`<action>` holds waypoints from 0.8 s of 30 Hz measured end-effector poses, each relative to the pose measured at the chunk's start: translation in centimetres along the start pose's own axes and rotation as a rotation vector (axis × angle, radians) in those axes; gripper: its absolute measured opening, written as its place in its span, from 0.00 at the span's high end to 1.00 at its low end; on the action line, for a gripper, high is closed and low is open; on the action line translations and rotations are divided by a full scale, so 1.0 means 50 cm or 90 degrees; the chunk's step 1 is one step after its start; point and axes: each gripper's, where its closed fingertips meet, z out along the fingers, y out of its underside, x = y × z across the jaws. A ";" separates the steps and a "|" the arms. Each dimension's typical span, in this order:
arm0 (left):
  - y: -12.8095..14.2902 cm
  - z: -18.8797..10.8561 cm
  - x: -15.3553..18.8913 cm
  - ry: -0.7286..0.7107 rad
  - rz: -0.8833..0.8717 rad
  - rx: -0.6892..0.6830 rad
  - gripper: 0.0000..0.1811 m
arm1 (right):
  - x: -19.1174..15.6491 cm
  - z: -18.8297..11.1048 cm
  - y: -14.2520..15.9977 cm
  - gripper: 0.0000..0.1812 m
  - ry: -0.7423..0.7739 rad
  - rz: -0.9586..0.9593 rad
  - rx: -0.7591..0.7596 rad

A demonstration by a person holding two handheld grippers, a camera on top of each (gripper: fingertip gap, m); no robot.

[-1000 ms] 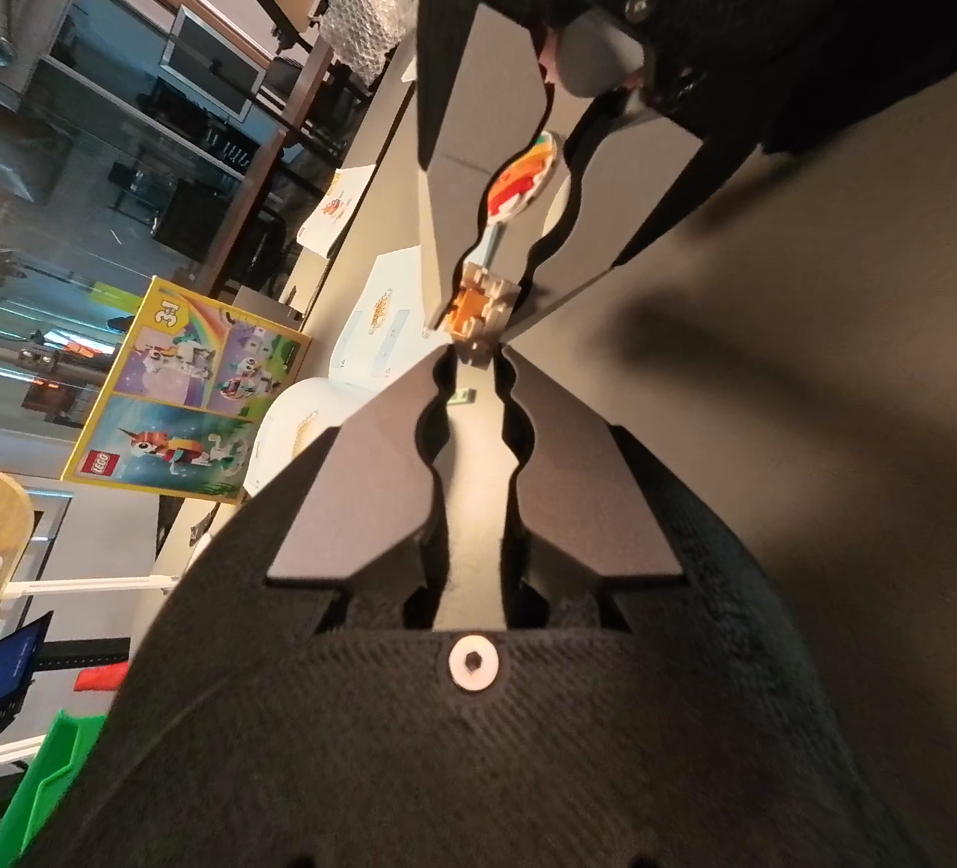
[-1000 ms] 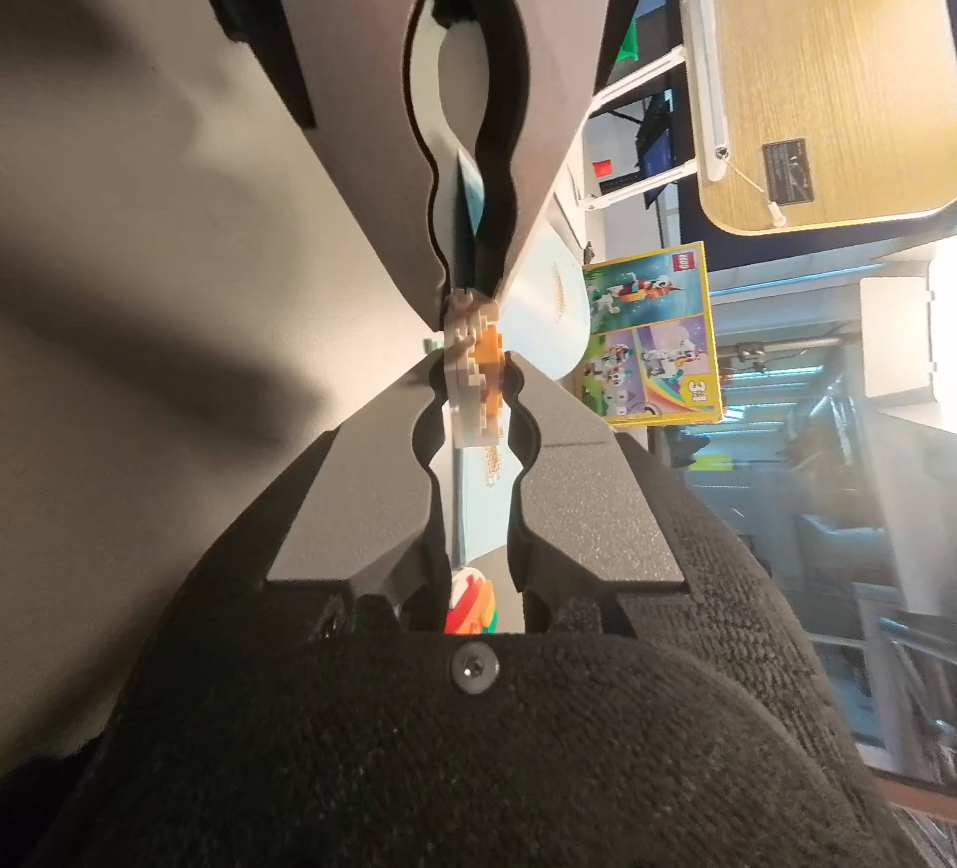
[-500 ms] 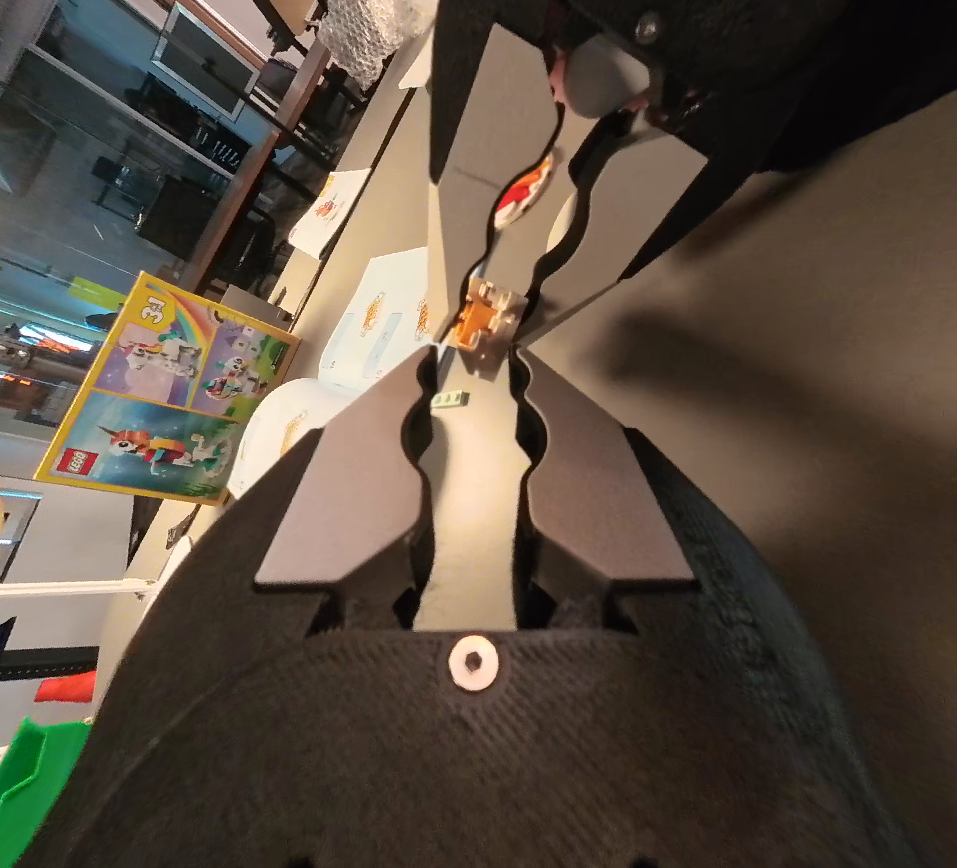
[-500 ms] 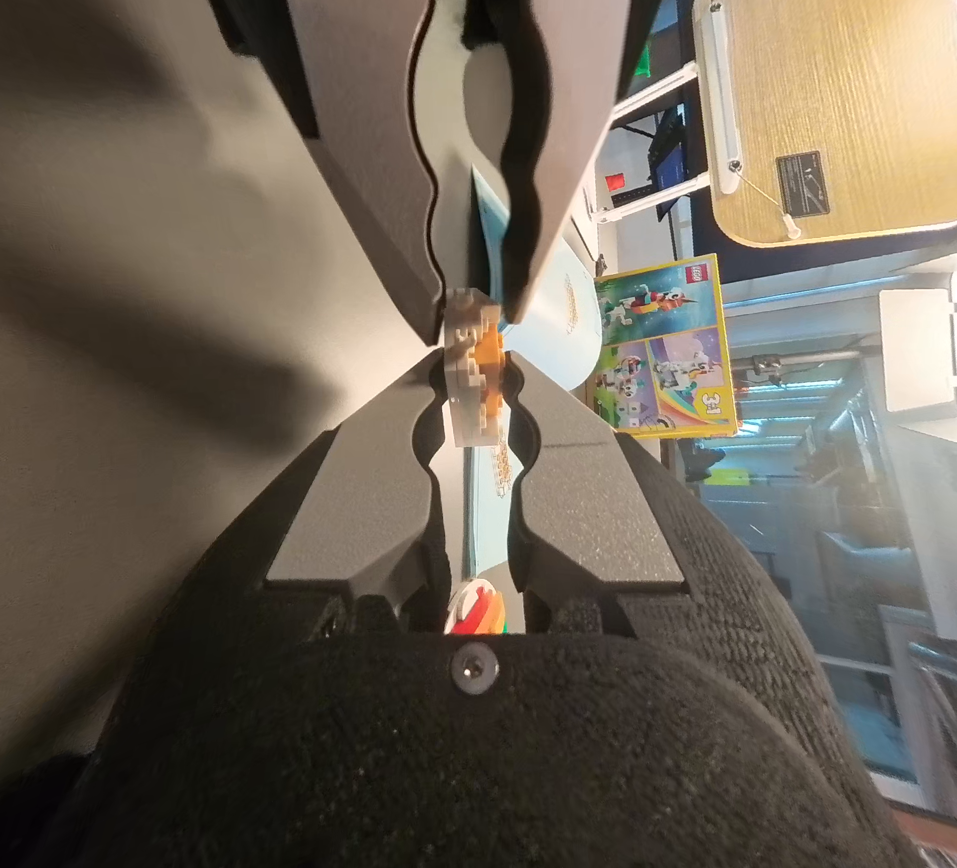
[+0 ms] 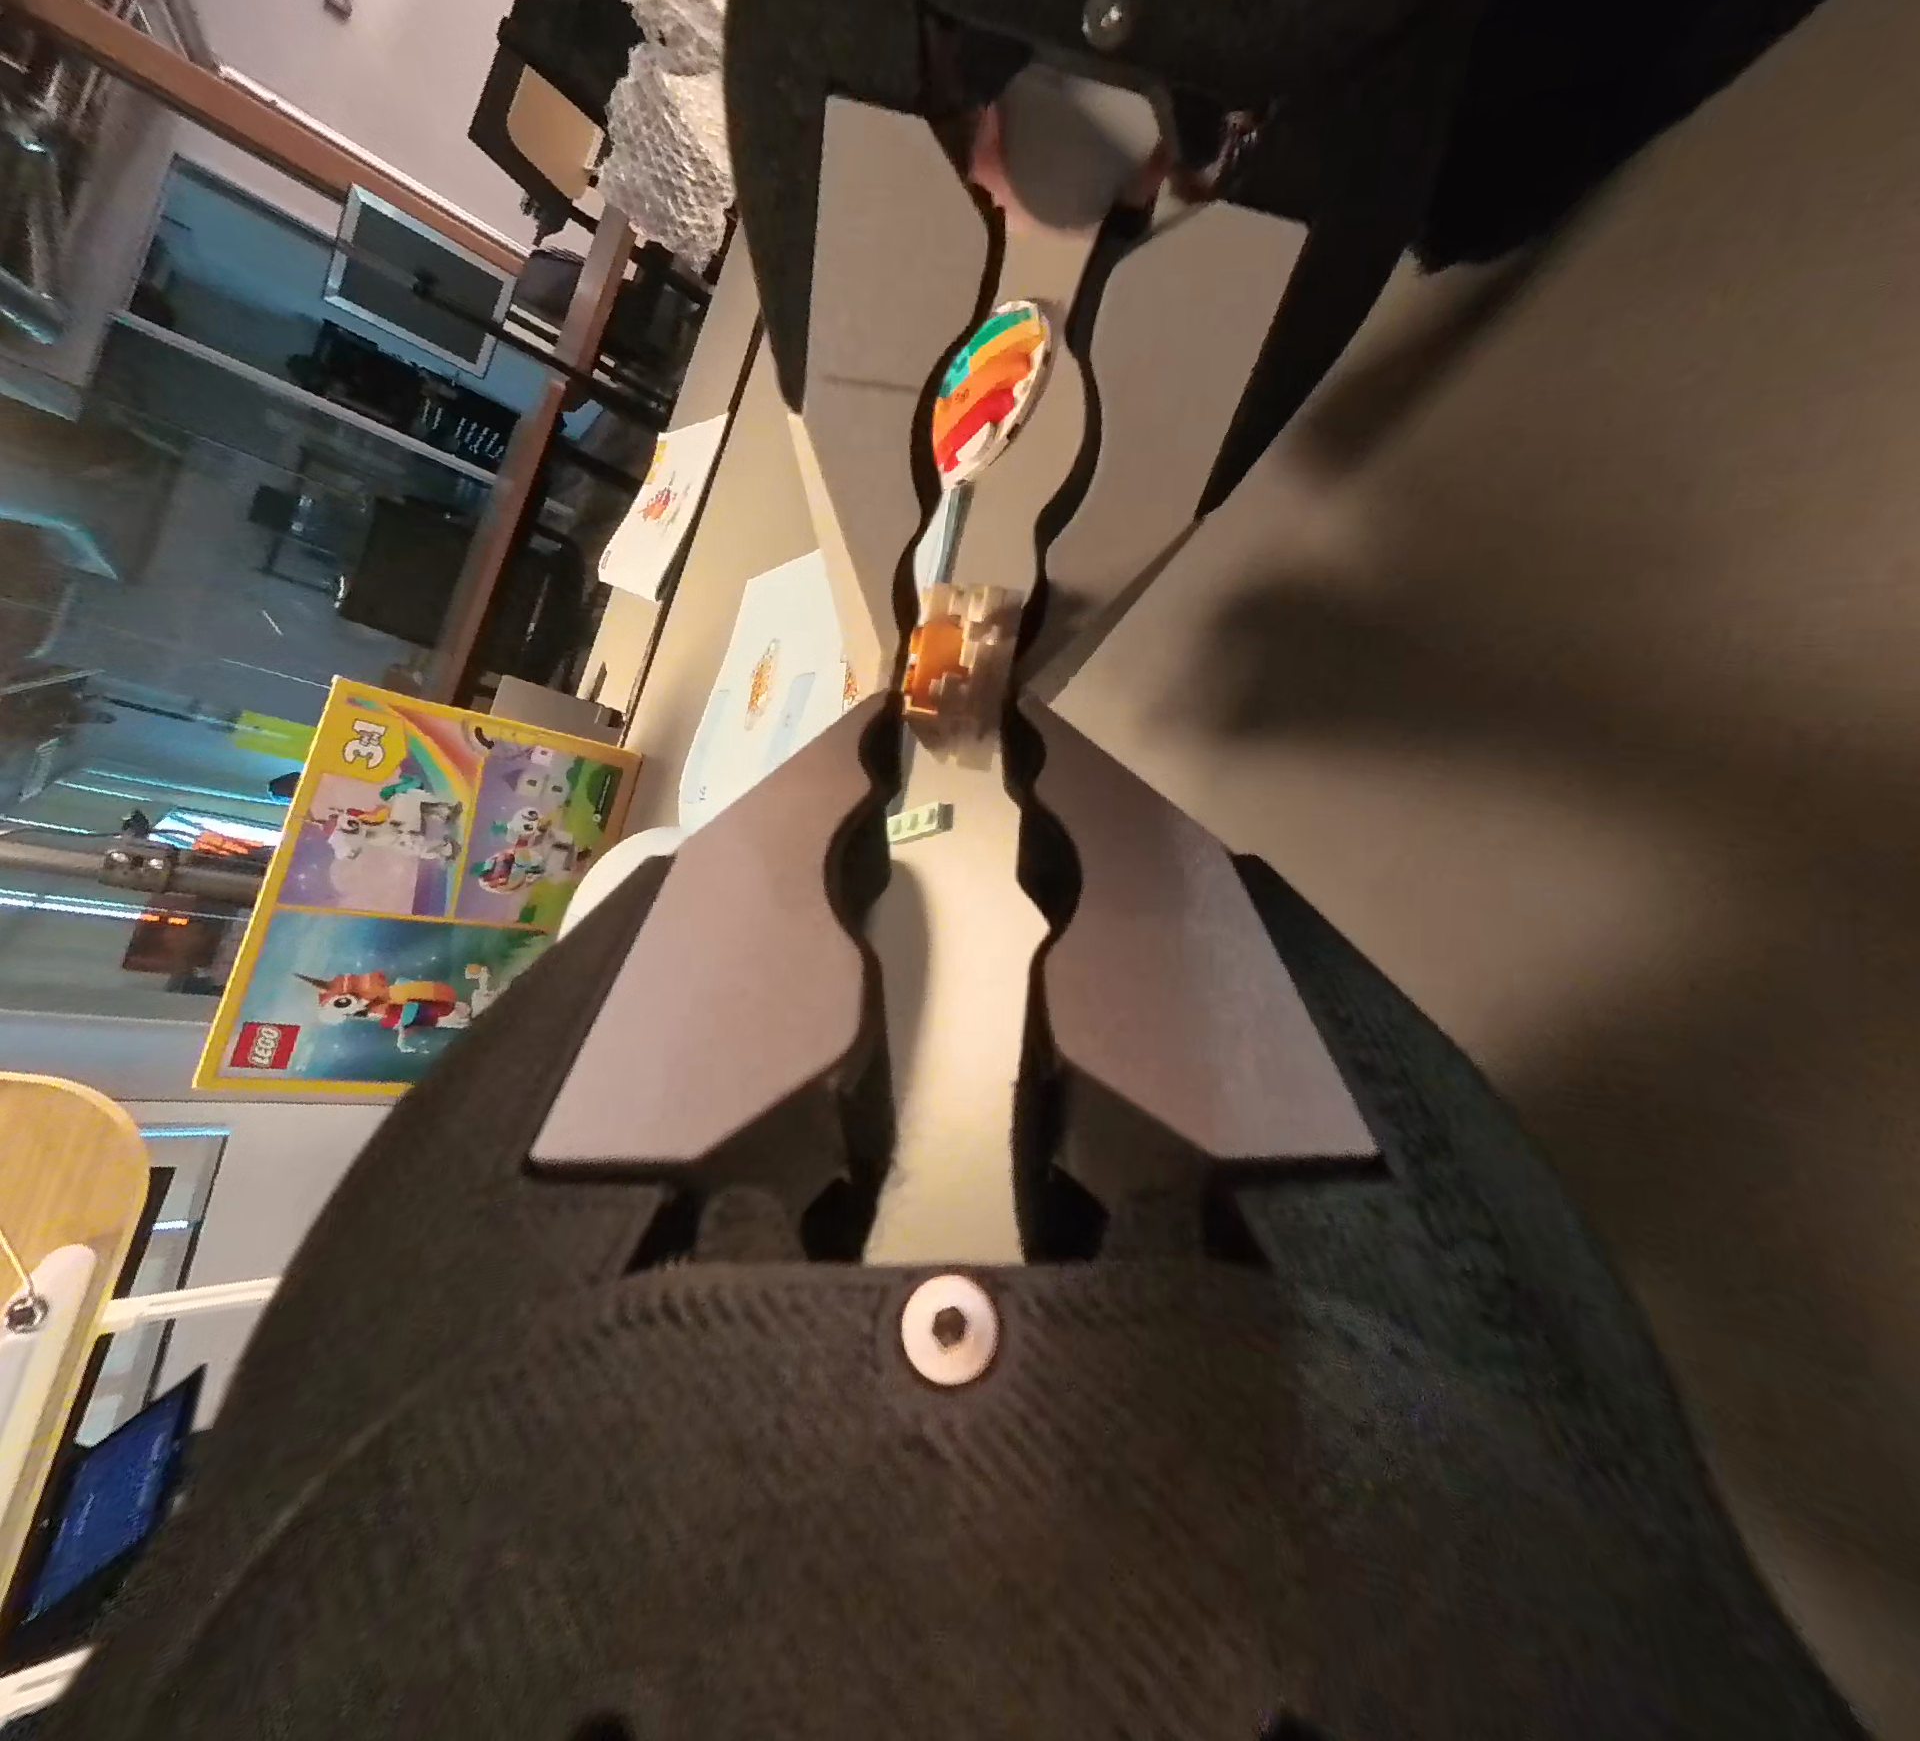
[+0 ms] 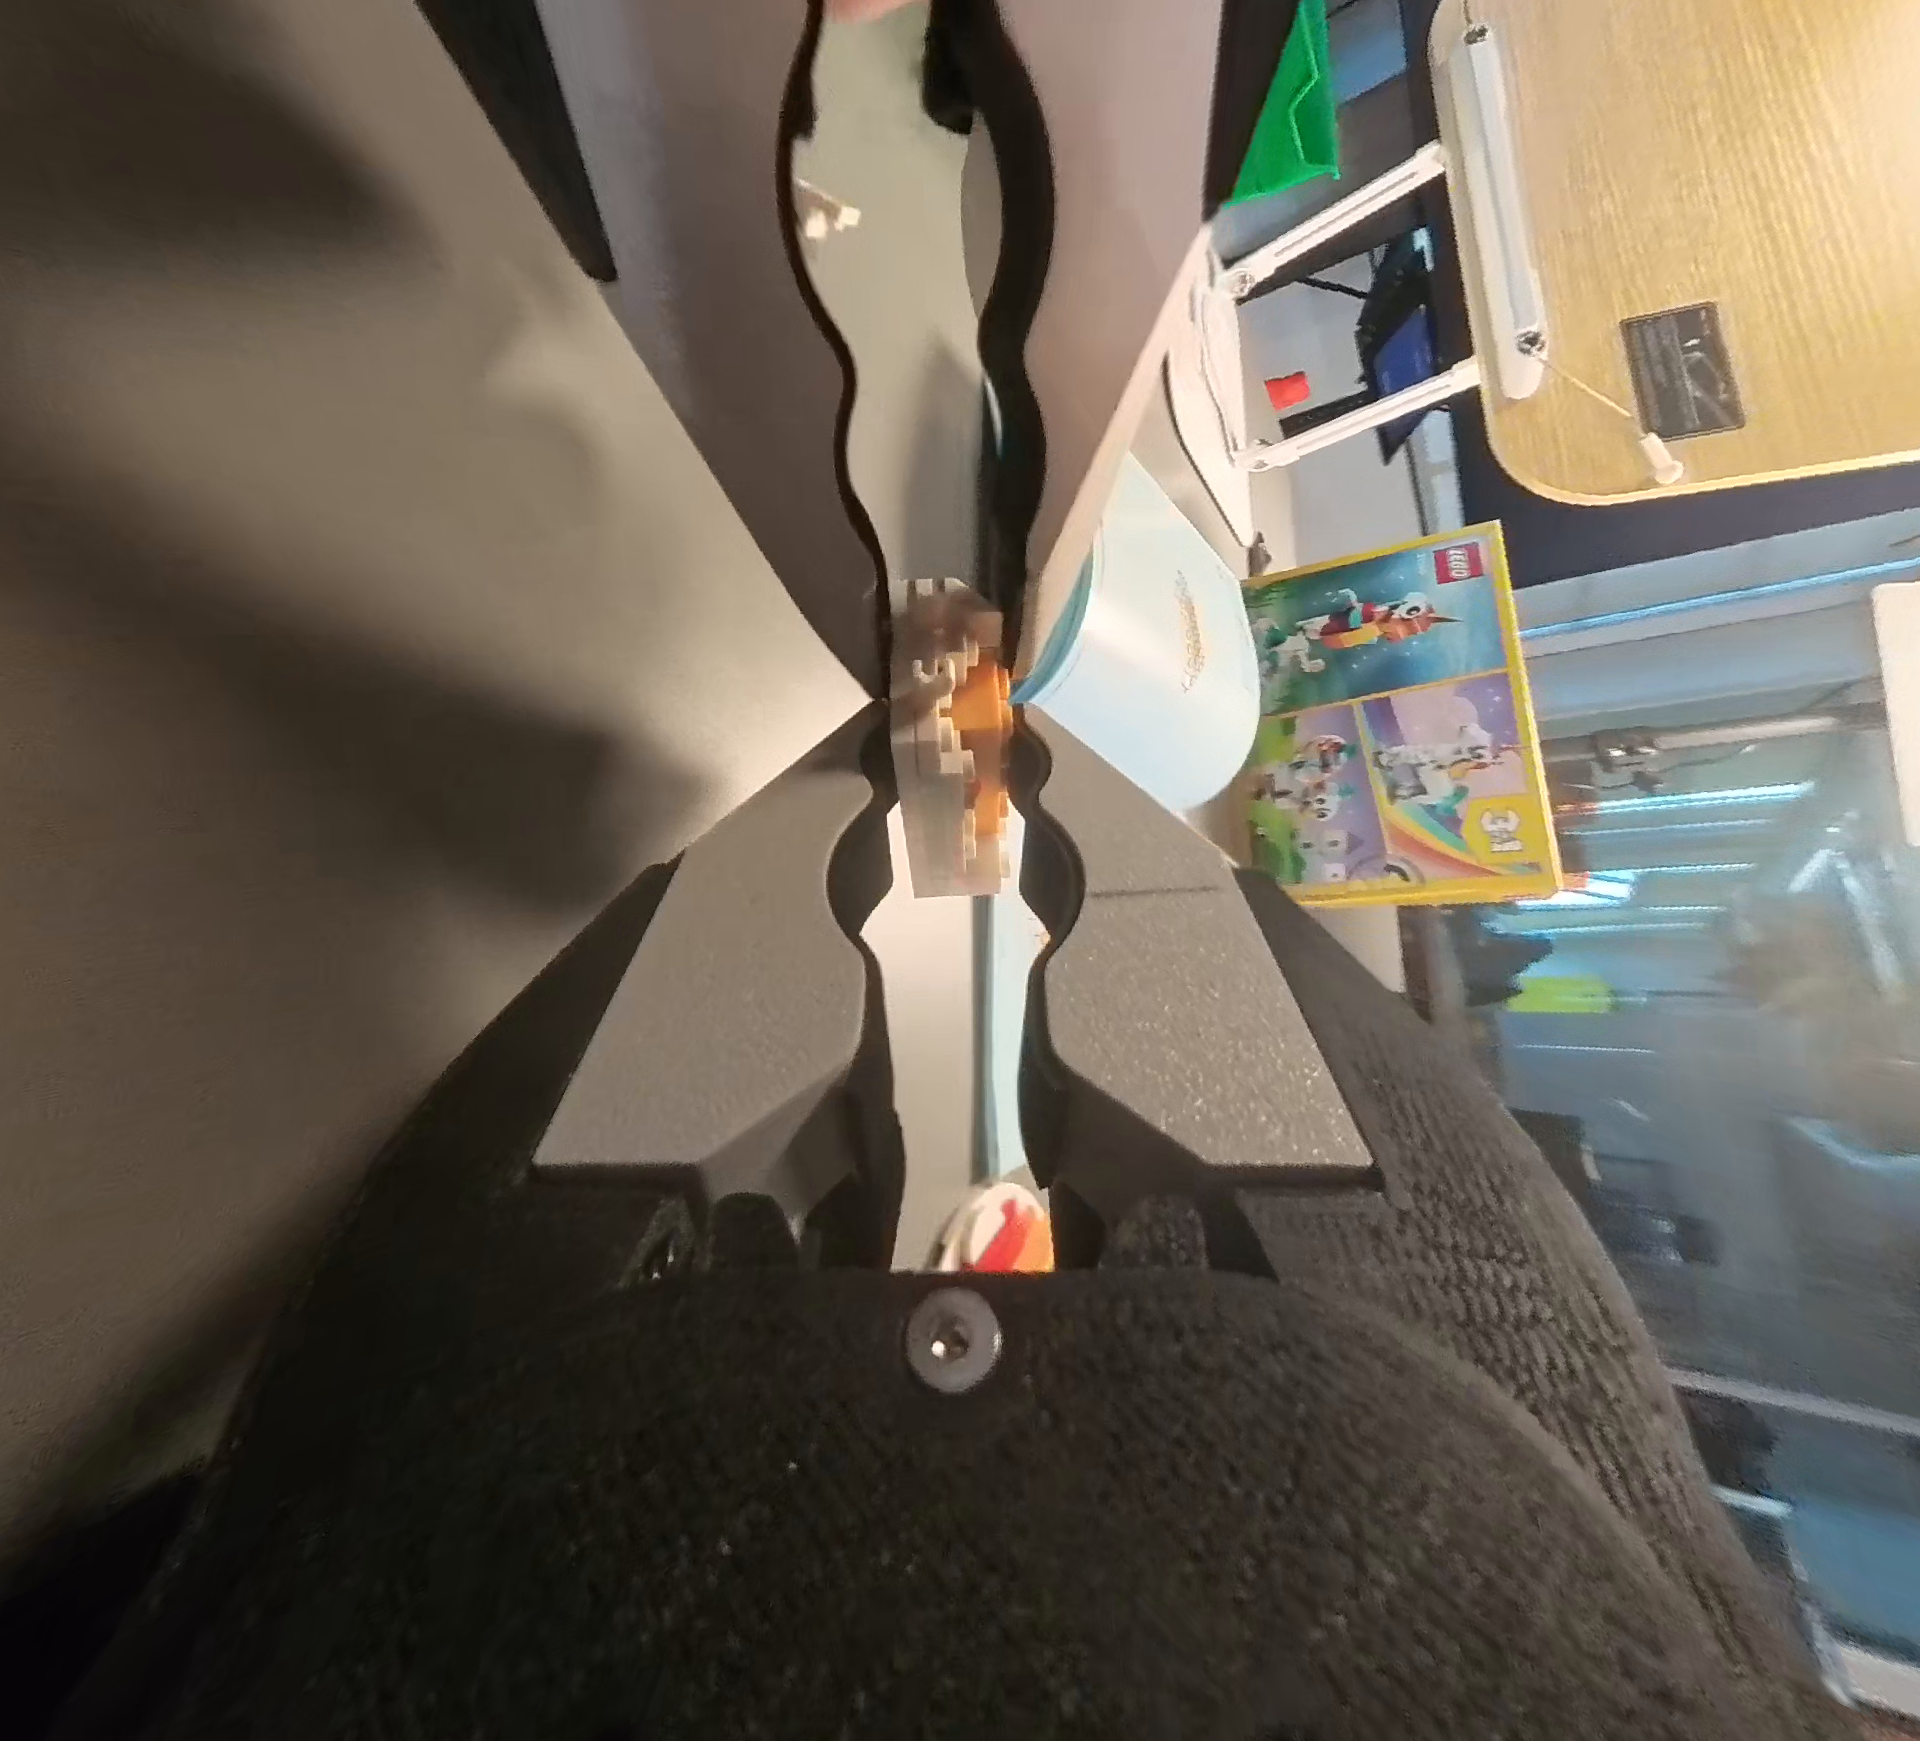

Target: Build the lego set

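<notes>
A small white and orange lego assembly (image 5: 954, 665) hangs above the table between two grippers that face each other tip to tip. My right gripper (image 6: 954, 720) is shut on it, and most of the assembly (image 6: 940, 756) sits between its fingers. My left gripper (image 5: 951, 715) has its jaws narrowed onto the assembly's near end. In the left wrist view the right gripper (image 5: 971, 631) comes in from above. A small light green plate (image 5: 920, 824) lies on the table under the left fingers.
A round dish with rainbow-coloured bricks (image 5: 987, 387) sits behind the right gripper. A pale blue instruction booklet (image 5: 769, 683) and the yellow lego box (image 5: 416, 902) lie at the table's edge. A small white piece (image 6: 826, 216) lies on the table. A green bin (image 6: 1288, 122) and a wooden chair (image 6: 1714, 185) stand beyond. From the right gripper's tips to the small light green plate (image 5: 920, 824) is close to 5 cm.
My left gripper widened and drew slightly back half a second ago. It has now come forward and narrowed around the assembly's end. The right gripper kept hold of the assembly throughout.
</notes>
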 end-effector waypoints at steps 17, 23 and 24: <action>0.004 0.004 0.000 0.025 -0.095 -0.010 0.91 | -0.002 0.000 0.004 0.90 -0.020 0.040 -0.001; 0.005 0.005 0.001 0.031 -0.157 -0.007 0.91 | -0.003 0.001 0.006 0.90 -0.021 0.043 -0.001; 0.005 0.004 0.001 0.033 -0.173 -0.003 0.91 | -0.004 0.001 0.006 0.90 -0.021 0.045 0.000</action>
